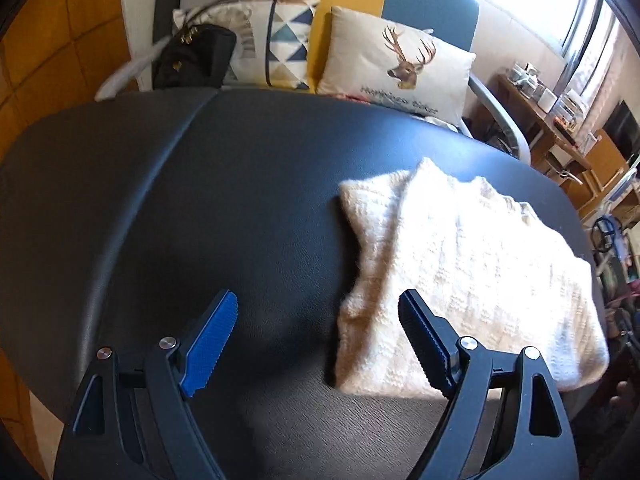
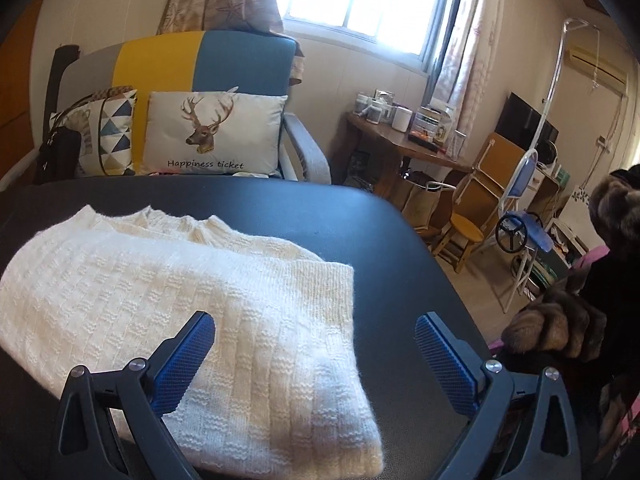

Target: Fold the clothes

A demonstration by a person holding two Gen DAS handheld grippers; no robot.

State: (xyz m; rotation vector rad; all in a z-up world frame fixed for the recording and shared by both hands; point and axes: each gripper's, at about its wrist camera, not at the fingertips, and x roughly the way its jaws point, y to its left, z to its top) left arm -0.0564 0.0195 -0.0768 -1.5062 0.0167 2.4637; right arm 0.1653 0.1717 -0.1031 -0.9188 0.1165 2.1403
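Cream knit sweater point(image 2: 192, 300), folded into a thick rectangle, is lying on the black table point(image 2: 400, 248), toward its right edge and near the front. Left gripper point(image 1: 318, 336) is hovering w/ jaws spread wide, empty; its right finger is sitting over the sweater's near left corner, contact unclear. Right gripper point(image 2: 314, 364) is also gaping wide, holding nothing, left finger over the knit, right finger over bare tabletop. Deer cushion point(image 2: 214, 134) is leaning on the sofa point(image 2: 240, 60) behind the table's far edge.
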